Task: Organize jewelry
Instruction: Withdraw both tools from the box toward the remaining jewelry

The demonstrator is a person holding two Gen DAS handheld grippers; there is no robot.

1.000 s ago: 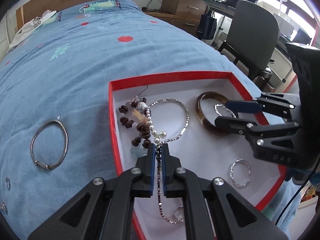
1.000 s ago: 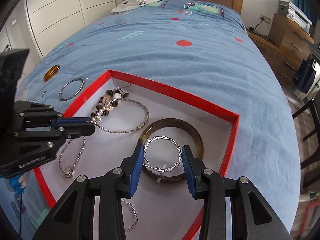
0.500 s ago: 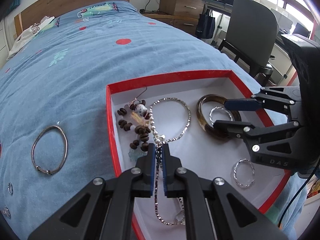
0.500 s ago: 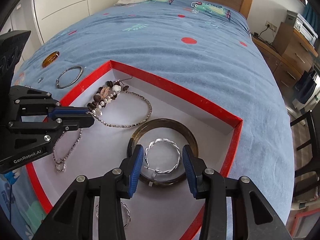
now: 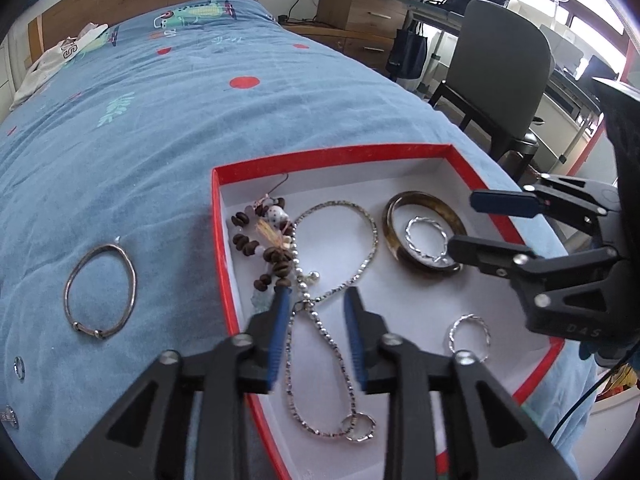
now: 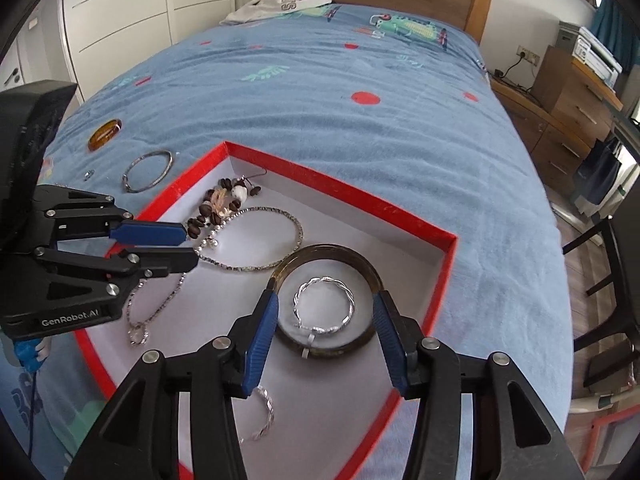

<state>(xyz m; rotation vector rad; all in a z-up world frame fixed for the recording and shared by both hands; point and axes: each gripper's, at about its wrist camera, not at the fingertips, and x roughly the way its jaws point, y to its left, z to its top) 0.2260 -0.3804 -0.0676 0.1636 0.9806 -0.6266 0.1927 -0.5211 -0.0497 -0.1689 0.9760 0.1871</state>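
Observation:
A red box with a white floor (image 5: 320,156) (image 6: 340,188) lies on the blue bed. Inside are a silver chain (image 5: 374,240) (image 6: 248,268), a brown bead bracelet (image 5: 276,260) (image 6: 204,212), a brown bangle (image 5: 389,232) (image 6: 328,250) with a twisted silver hoop (image 5: 424,220) (image 6: 324,280) lying in it, and a second twisted hoop (image 5: 469,317) (image 6: 269,408). My left gripper (image 5: 317,300) (image 6: 190,248) hangs over the chain with its jaws opening; the chain lies loose between them. My right gripper (image 6: 326,300) (image 5: 462,222) hovers above the bangle, jaws opening, gripping nothing.
A thin silver bangle (image 5: 100,288) (image 6: 148,170) lies on the cover left of the box, with an amber oval piece (image 6: 105,135) and small metal bits (image 5: 19,366) beyond it. A chair (image 5: 504,60) and drawers stand past the bed's right edge.
The left jaws, shut on the chain before, have parted and the chain lies free. The right jaws have spread wider around the hoop and bangle.

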